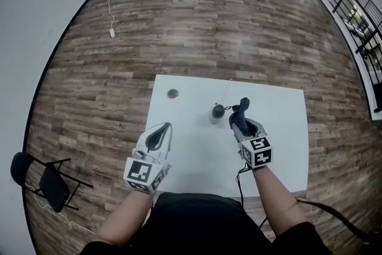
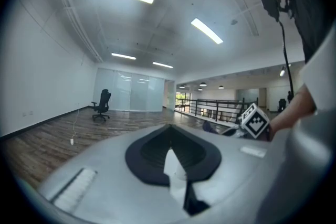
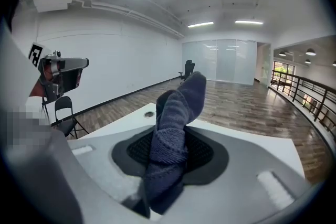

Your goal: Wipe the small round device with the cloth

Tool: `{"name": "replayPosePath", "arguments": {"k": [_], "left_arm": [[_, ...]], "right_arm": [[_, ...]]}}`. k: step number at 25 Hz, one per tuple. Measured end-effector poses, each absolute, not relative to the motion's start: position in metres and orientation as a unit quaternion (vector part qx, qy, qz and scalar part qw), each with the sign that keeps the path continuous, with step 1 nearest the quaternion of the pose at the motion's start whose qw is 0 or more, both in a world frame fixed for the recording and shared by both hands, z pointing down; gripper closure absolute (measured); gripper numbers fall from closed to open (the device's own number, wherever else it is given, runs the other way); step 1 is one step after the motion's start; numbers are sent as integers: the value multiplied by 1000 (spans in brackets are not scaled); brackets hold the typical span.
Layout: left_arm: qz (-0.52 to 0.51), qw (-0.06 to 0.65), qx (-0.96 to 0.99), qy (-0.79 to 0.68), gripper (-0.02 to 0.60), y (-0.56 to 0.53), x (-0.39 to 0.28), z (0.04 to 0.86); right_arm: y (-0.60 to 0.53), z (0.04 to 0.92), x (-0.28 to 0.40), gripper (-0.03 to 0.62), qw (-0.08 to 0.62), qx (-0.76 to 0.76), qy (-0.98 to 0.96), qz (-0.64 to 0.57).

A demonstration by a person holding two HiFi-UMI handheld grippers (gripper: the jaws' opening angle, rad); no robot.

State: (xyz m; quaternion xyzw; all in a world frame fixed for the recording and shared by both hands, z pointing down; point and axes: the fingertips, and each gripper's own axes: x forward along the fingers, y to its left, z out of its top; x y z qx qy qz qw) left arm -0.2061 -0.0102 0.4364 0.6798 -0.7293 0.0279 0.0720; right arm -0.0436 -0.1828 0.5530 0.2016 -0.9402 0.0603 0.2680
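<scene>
Cloth [image 3: 176,128], dark blue, sits pinched in the right gripper's [image 1: 240,121] jaws just beside the small round device [image 1: 218,110] on the white table [image 1: 280,134]; the left gripper [image 1: 163,132] is closed and empty

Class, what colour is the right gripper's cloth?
The cloth is dark blue-grey, clearest in right gripper view.

We record: cloth [image 3: 176,128] dark blue, ribbed knit; small round device [image 1: 218,110] black; table [image 1: 179,146] white; floor [image 1: 209,21] brown wood planks.
</scene>
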Motion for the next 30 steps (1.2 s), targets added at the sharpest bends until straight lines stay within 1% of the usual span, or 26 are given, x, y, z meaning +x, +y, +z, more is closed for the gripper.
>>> {"name": "replayPosePath", "arguments": {"k": [8,10,14,18,20,25,30], "left_arm": [[41,81,658,-747,577,1,-213,439],[41,80,653,-752,578,3,-217,438],[32,84,643,-760,578,3,-217,437],[36,85,646,-758,578,-2,-208,438],[36,86,648,-756,578,-4,-206,438],[37,82,655,-750,578,-7,-207,436],[40,71,654,-752,578,-2,-210,433]], "right_arm": [[-205,562,-77,462,262,193,-943,68],[-217,564,-81,462,250,211,-940,97],[-247,560,-78,462,204,268,-923,185],[-256,558,-89,462,193,289,-912,217],[-250,556,-102,462,208,283,-919,181],[-227,549,-139,462,267,214,-939,32],[-216,568,-125,461,295,154,-943,-7]]}}
